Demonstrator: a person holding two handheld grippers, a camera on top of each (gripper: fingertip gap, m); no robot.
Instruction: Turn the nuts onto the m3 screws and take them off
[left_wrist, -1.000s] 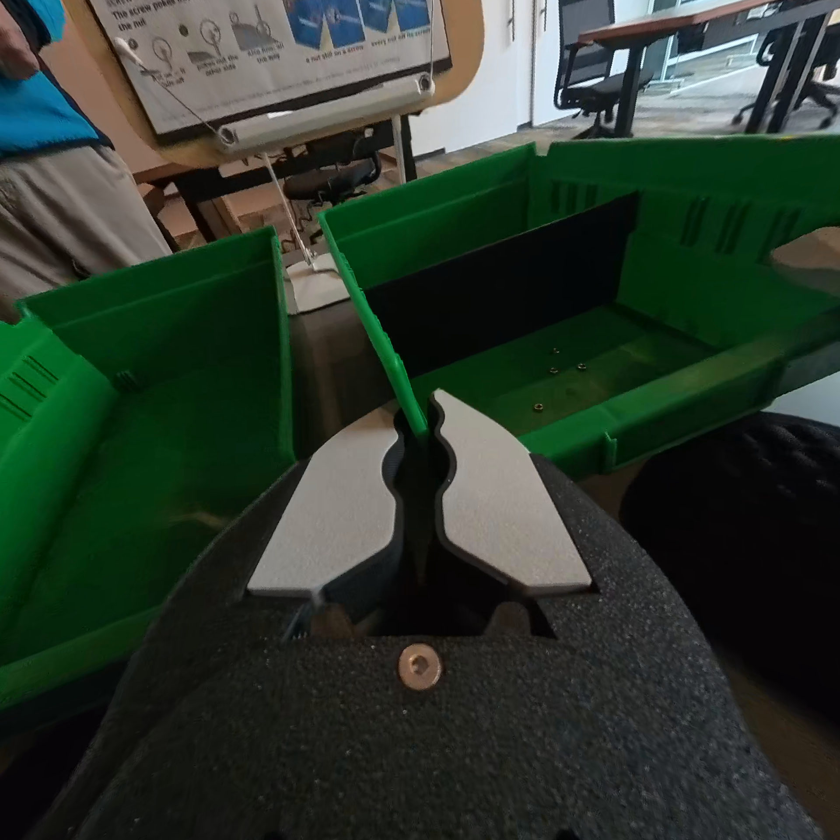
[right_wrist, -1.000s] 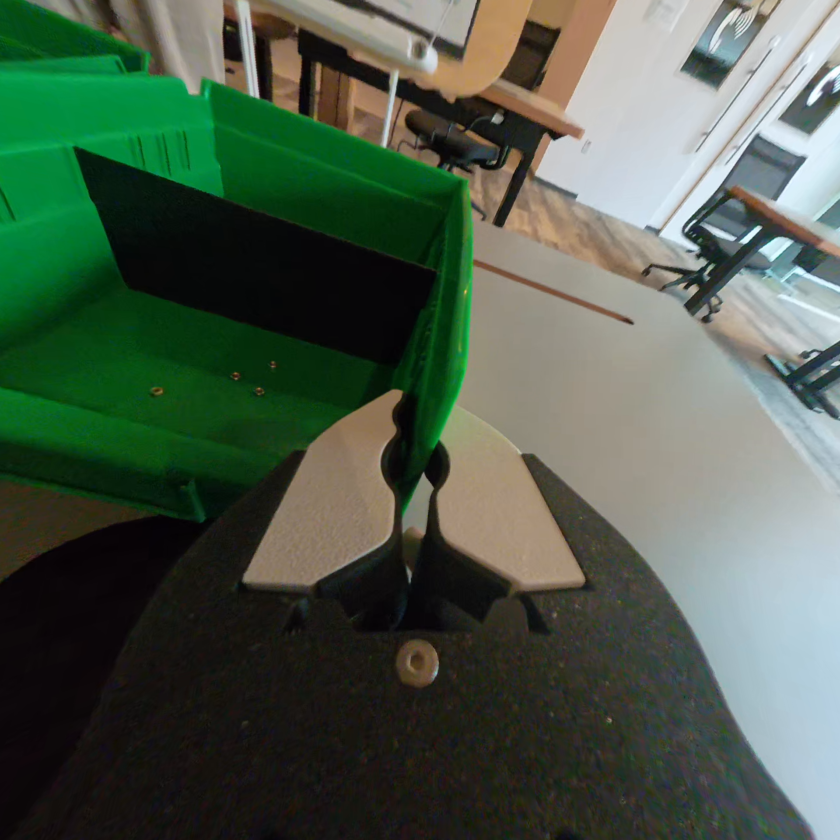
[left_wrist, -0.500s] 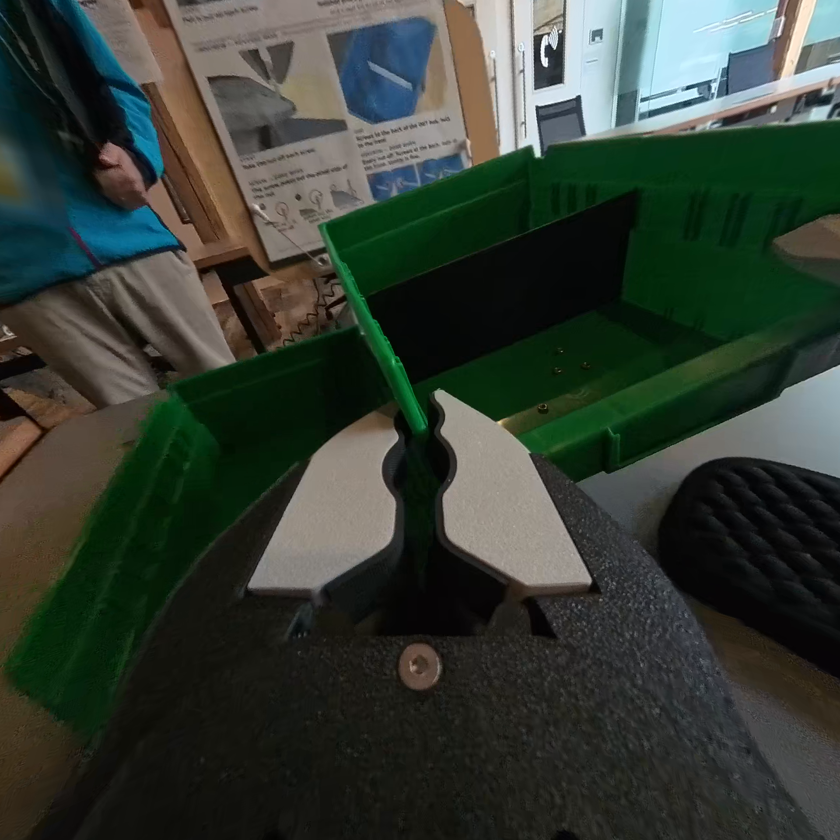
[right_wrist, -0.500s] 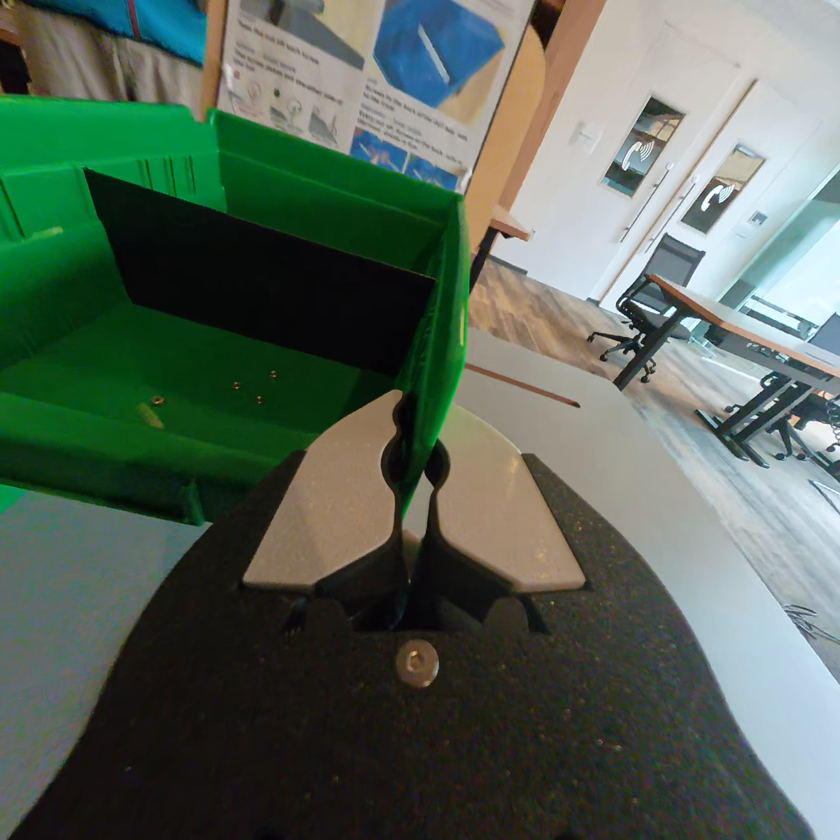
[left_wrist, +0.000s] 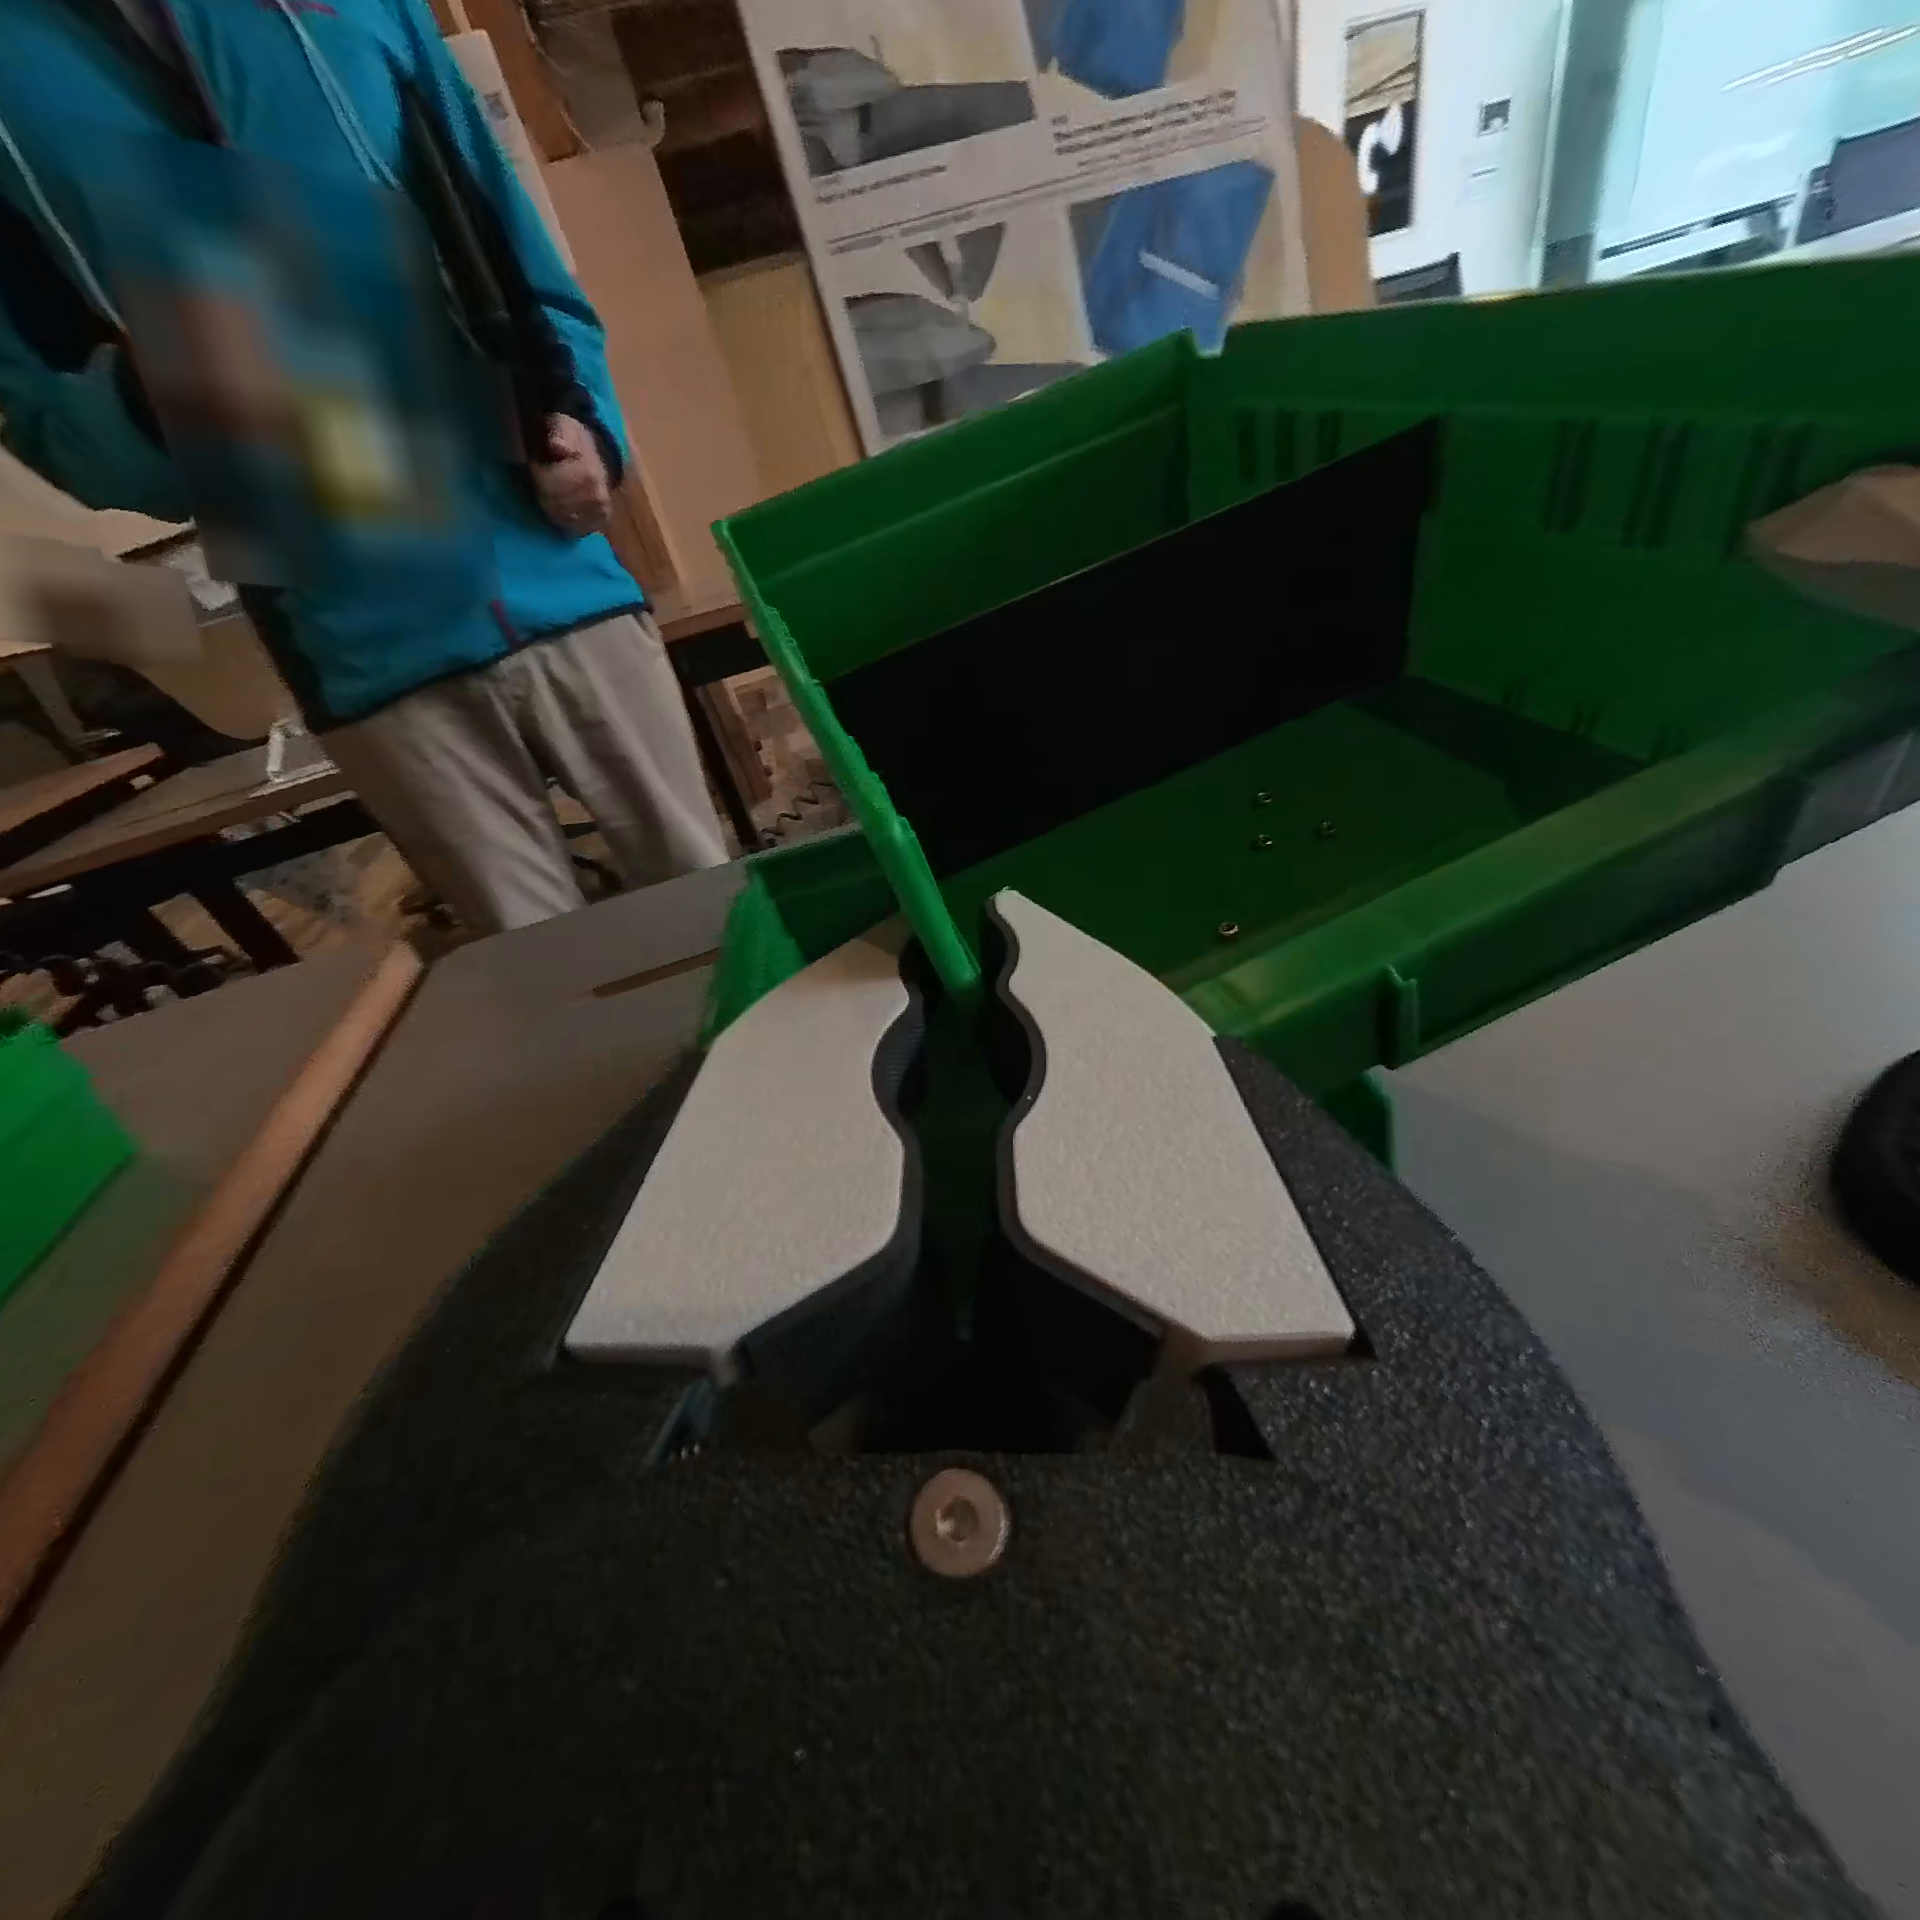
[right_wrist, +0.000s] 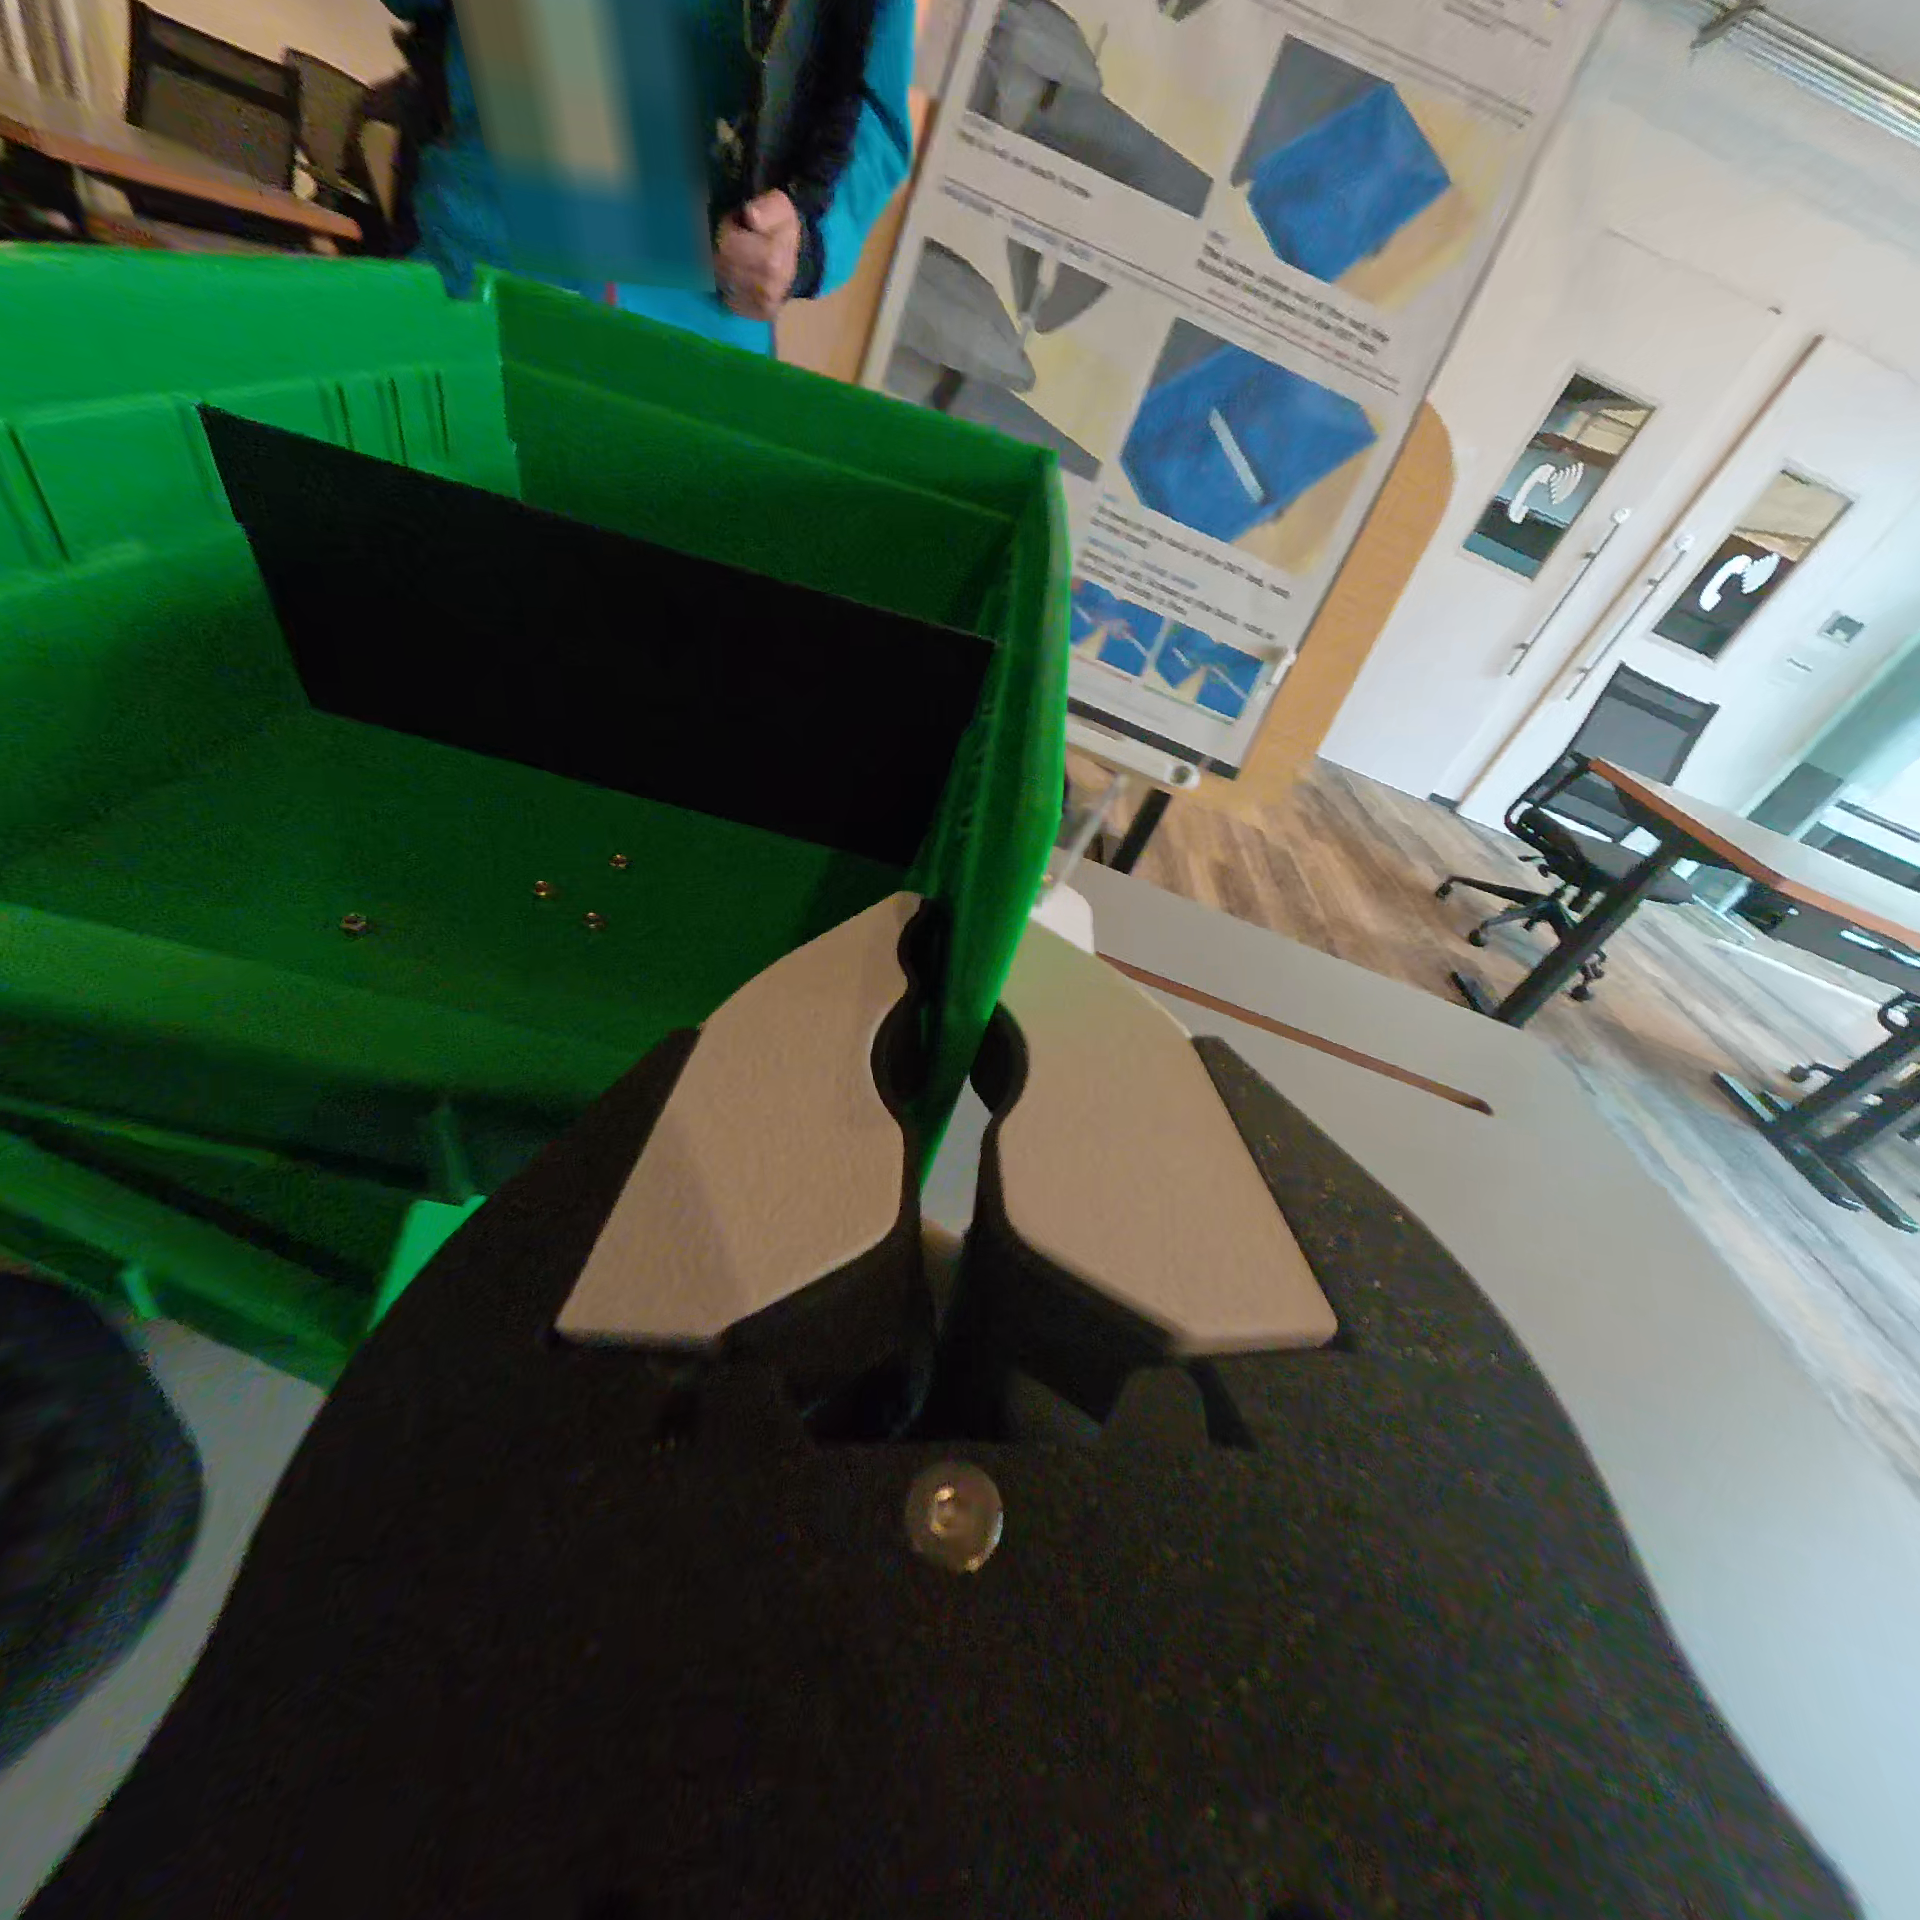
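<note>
A green bin (left_wrist: 1558, 644) with a black divider (left_wrist: 1122, 665) holds several small brass nuts (left_wrist: 1262, 840) on its floor. My left gripper (left_wrist: 961, 971) is shut on the bin's left side wall (left_wrist: 862, 769), whose edge runs down between the pads. In the right wrist view the same bin (right_wrist: 156, 582) and nuts (right_wrist: 541, 888) show. My right gripper (right_wrist: 951, 987) is shut on the bin's right side wall (right_wrist: 1023, 727). The bin hangs between the two grippers above the grey table (left_wrist: 1662, 1039). No screws show.
A second green bin (left_wrist: 774, 935) sits just behind my left fingers and another (left_wrist: 42, 1143) at the far left. A black pad (left_wrist: 1870, 1174) lies on the table at the right. A person in a blue jacket (left_wrist: 436, 416) and a poster board (right_wrist: 1195, 364) stand beyond the table. My hands' fingertips stand some 20 centimeters from each other.
Both grippers have kept their grip and lifted the bin; the other green bins and the table have dropped lower in view, and the person and poster now show behind.
</note>
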